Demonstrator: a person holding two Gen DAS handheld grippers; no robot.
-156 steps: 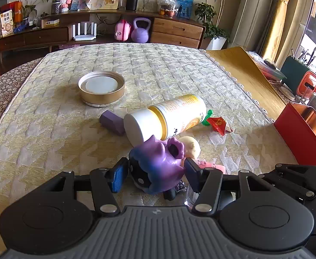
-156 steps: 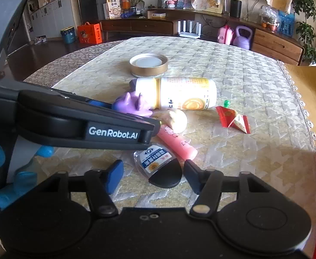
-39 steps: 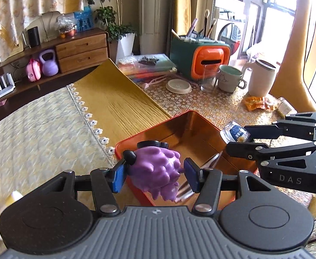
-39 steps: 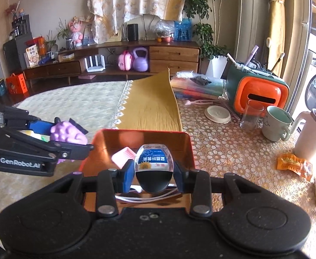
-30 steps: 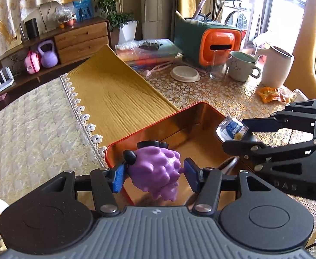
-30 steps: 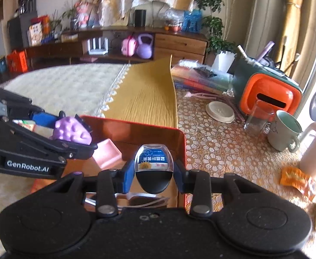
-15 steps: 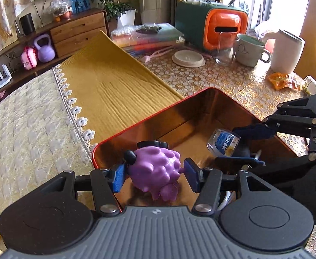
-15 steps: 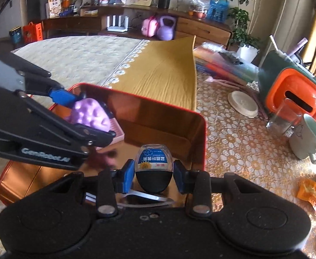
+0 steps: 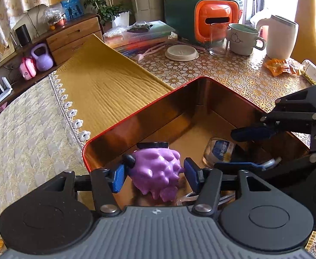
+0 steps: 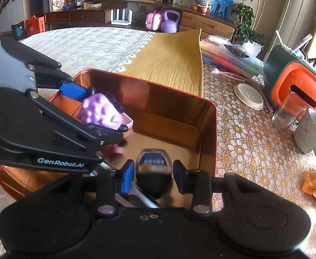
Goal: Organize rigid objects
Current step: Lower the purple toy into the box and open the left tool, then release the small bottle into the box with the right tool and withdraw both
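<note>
A red metal box (image 9: 149,108) with a gold inside stands on the table; it also shows in the right wrist view (image 10: 209,112). My left gripper (image 9: 154,176) is over the box's near corner, still shut on a purple knobbly toy (image 9: 155,170), also seen in the right wrist view (image 10: 101,111). My right gripper (image 10: 153,173) has its jaws spread apart inside the box. A small clear bottle with a blue label and black cap (image 10: 153,172) lies loose between them on the box floor; it also shows in the left wrist view (image 9: 219,151).
A pink block (image 10: 126,120) and cutlery (image 10: 140,196) lie inside the box. An orange and green holder (image 9: 201,15), a glass (image 9: 217,41), a mug (image 9: 243,38), a white jug (image 9: 281,38) and a lid (image 9: 181,52) stand beyond. A yellow cloth (image 9: 106,86) lies left.
Both grippers came down into the red box. My right gripper opened and let the small bottle go; it now rests on the box floor. My left gripper still holds the purple toy.
</note>
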